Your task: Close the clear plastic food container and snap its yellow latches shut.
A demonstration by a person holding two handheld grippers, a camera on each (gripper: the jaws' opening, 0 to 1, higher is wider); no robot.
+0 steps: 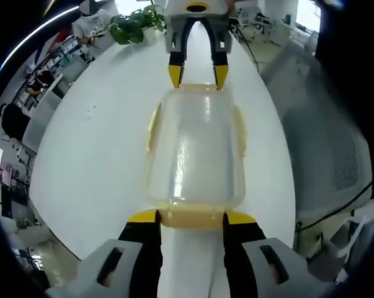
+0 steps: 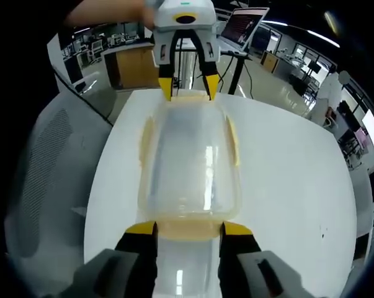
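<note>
The clear plastic food container with yellow latches (image 1: 195,149) lies between the left gripper (image 1: 191,216) and right gripper (image 2: 188,228), each spread wide around an end latch; the left gripper view adds a leafy green plant (image 1: 136,25).

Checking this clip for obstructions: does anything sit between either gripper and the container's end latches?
Nothing visible does. The left gripper straddles the yellow latch at one end of the clear container, and the right gripper straddles the opposite end latch. The white table around the container is bare.

A white table (image 1: 81,161) carries a clear plastic container (image 1: 196,149) and, farther off, a potted plant (image 1: 134,26).
</note>
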